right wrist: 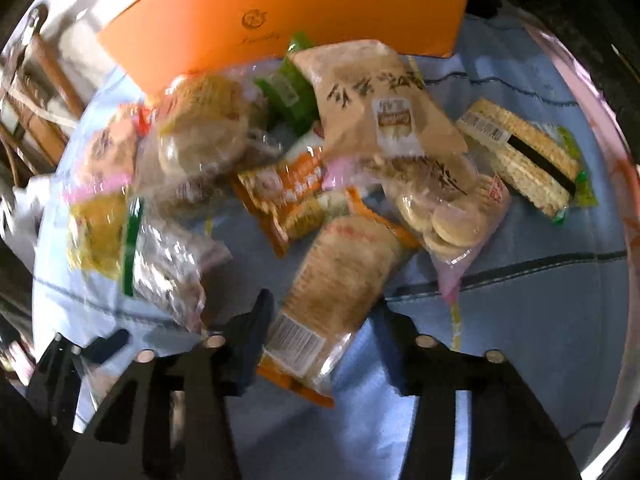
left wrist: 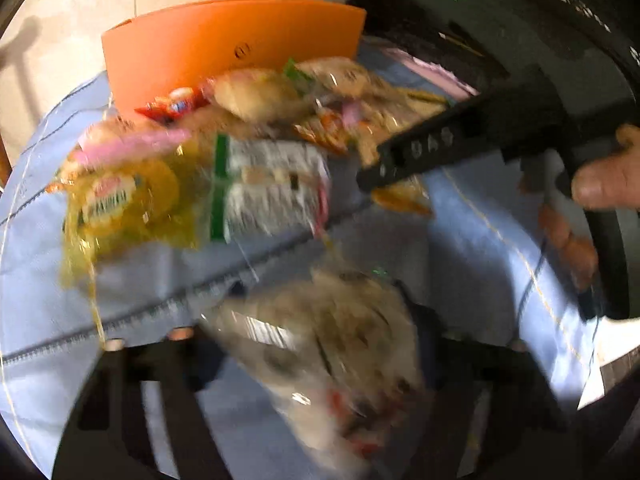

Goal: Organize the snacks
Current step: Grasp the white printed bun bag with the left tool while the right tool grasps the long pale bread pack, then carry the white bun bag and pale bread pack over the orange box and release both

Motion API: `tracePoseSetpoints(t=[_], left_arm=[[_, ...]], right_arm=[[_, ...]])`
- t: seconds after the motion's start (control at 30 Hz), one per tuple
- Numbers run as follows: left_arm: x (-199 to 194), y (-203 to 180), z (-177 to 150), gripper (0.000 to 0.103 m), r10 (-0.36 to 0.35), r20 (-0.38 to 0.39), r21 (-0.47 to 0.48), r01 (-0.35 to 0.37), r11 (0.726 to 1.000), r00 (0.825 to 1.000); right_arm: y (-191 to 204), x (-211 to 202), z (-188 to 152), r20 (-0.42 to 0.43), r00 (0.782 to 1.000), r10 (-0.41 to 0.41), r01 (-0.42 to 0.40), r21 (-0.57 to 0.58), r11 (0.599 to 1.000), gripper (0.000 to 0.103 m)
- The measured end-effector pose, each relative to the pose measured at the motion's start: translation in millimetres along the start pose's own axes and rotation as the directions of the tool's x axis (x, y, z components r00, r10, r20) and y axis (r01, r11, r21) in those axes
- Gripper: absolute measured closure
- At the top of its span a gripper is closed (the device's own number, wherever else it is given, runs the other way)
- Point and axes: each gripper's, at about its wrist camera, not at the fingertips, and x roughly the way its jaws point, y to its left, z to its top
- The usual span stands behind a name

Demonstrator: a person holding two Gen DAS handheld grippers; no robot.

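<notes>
- Left wrist view: left gripper (left wrist: pixel 320 344) has its jaws pinching a blurred clear packet (left wrist: pixel 320 344), lifted over the blue cloth (left wrist: pixel 460 248). Snack pile (left wrist: pixel 256 136) lies in front of the orange box (left wrist: pixel 224 40). Right gripper (left wrist: pixel 372 176) reaches in from the right.
- Right wrist view: right gripper (right wrist: pixel 324 320), jaws spread, wafer pack (right wrist: pixel 332 280) between them on the cloth. 1 noodle pack (right wrist: pixel 528 156) lies apart, right of the pile.

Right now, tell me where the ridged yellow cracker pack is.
In the right wrist view, the yellow cracker pack lies on the blue cloth, apart at the pile's right edge, beside the round-biscuit bag.
</notes>
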Motion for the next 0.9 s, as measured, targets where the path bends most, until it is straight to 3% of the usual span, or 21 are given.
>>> tracePoseSetpoints(t=[0.2,0.3,0.5,0.67,0.9], left_arm=[[-14,-10,-14,0.058,-0.038,-0.003,0.018,0.038,0.999,0.999],[-24,-11,-18,0.059,-0.054,0.004,0.02,0.054,0.998,0.999],[-53,5,-13,0.059,-0.019,0.085,-0.059,0.024,0.998,0.996],[-86,12,12,0.059,0.016,0.177,-0.083,-0.002,0.997,0.984],[-128,34,75,0.058,0.059,0.3,-0.138,-0.018,0.99,0.952]], right_arm=[[-17,-9,-14,0.009,0.999,0.038,-0.038,0.01,0.999,0.068],[-25,-15,-25,0.022,0.997,0.067,-0.068,0.015,0.998,0.068],[-32,-52,-42,0.089,0.99,0.111,-0.111,-0.004,0.994,0.068],[-31,-92,-32,0.165,0.975,0.149,-0.146,-0.032,0.989,0.068],[-33,-180,10,0.331,0.926,0.181,-0.166,-0.073,0.983,0.068]])
